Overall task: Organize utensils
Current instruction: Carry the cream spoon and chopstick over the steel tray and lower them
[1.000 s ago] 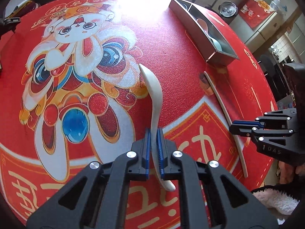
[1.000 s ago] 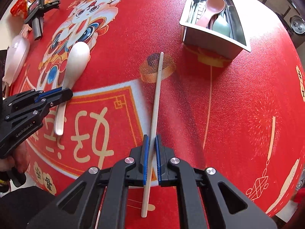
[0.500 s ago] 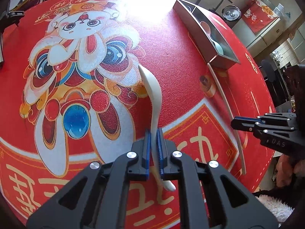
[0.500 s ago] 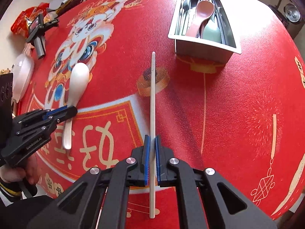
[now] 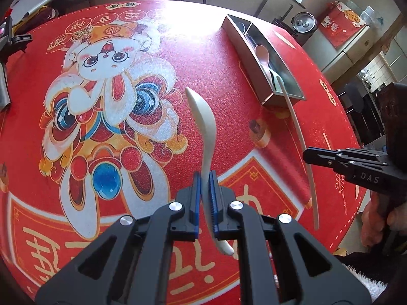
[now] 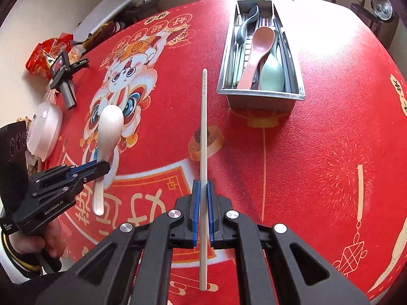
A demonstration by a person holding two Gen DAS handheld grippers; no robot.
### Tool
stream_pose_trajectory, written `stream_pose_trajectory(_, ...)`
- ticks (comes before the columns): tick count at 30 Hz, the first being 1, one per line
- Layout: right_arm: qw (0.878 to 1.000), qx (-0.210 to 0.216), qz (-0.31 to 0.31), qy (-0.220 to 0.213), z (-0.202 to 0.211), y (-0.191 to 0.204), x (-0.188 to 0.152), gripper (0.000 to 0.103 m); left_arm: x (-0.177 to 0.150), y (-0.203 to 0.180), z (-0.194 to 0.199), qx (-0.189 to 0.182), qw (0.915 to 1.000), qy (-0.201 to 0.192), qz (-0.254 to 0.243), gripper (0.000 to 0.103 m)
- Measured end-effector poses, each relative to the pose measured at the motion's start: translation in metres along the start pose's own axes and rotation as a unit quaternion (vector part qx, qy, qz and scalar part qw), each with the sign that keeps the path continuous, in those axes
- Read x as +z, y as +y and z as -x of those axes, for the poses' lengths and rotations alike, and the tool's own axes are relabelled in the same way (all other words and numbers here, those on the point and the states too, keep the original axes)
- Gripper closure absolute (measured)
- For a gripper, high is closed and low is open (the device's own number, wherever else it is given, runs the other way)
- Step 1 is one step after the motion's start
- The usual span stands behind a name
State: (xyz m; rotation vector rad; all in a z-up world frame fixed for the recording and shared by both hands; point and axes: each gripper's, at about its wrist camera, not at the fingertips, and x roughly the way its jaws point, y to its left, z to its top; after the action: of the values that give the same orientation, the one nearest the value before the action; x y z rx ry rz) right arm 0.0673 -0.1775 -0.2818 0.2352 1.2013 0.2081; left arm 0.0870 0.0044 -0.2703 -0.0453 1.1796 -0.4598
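My left gripper [image 5: 205, 178] is shut on the handle of a white ceramic spoon [image 5: 207, 124], held above the red table with the bowl pointing away; the spoon also shows in the right wrist view [image 6: 110, 124]. My right gripper [image 6: 202, 185] is shut on a cream chopstick [image 6: 203, 117], held in the air and pointing toward the metal utensil tray [image 6: 262, 94]. The chopstick also shows in the left wrist view [image 5: 297, 127]. The tray holds a pink spoon [image 6: 259, 50], a green spoon [image 6: 272, 72], a grey spoon and chopsticks.
The round table has a red cloth [image 6: 318, 139] with a cartoon rabbit print. At its far left edge lie a white lidded dish [image 6: 45, 127], a small camera mount [image 6: 63, 71] and snack packets. A chair and a cooker stand beyond the table.
Both grippers have risen with their utensils; the spoon and chopstick are off the cloth. The right gripper has moved toward the tray, the chopstick tip nearing its near end.
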Motion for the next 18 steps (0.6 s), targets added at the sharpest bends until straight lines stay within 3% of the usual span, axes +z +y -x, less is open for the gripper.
stream_pose_trajectory(18, 0.998, 0.018, -0.044, -0.050, 0.035, -0.038, 0.046, 0.097, 0.067, -0.050, 0.009, -0.001, 0.9988, -0.026, -0.043, 0.092)
